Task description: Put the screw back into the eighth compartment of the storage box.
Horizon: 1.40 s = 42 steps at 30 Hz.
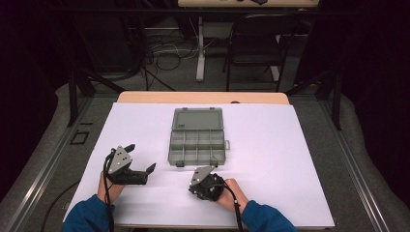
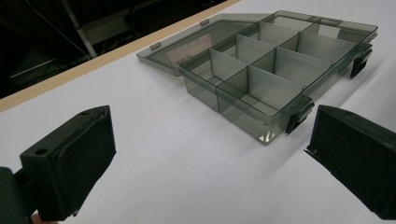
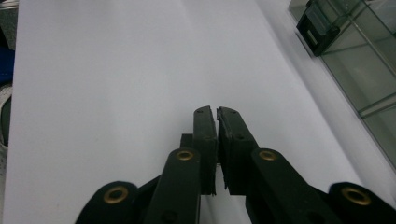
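A smoky clear compartment box (image 1: 197, 143) lies open in the middle of the white table top, its lid (image 1: 197, 119) flat behind it and its several cells bare. My left gripper (image 1: 141, 157) hovers left of the box, open, nothing between its fingers. In the left gripper view the box (image 2: 261, 79) stands ahead and to the right of that gripper (image 2: 210, 140). My right gripper (image 1: 196, 186) sits just in front of the box's near edge, pointing left, shut on nothing. In the right gripper view its tips (image 3: 217, 114) meet over bare white, with the box (image 3: 369, 74) and a black latch (image 3: 318, 25) at the upper right.
The white sheet (image 1: 270, 159) covers a wooden table whose far edge (image 1: 203, 97) shows behind it. Beyond the table stand a dark chair (image 1: 256, 38) and a white table leg (image 1: 200, 48), with cables on the floor. Metal rails run along both sides.
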Tool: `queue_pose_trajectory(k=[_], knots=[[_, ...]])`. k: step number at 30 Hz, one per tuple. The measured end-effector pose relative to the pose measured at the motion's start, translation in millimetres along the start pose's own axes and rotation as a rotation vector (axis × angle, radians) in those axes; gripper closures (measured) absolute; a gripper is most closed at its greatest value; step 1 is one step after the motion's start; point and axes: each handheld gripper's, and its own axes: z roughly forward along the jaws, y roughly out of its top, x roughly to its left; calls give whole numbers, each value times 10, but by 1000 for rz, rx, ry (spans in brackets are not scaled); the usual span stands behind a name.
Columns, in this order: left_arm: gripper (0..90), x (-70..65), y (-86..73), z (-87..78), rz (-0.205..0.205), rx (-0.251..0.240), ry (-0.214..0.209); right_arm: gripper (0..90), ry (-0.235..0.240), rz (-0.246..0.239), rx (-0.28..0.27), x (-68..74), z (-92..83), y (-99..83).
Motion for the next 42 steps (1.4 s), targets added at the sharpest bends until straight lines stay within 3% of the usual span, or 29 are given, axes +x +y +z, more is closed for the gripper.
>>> queue_pose_trajectory(k=[42], knots=[[2,-9,-3,6,-1,0,-2,876,-110,22,-67,-106,-301,-7]])
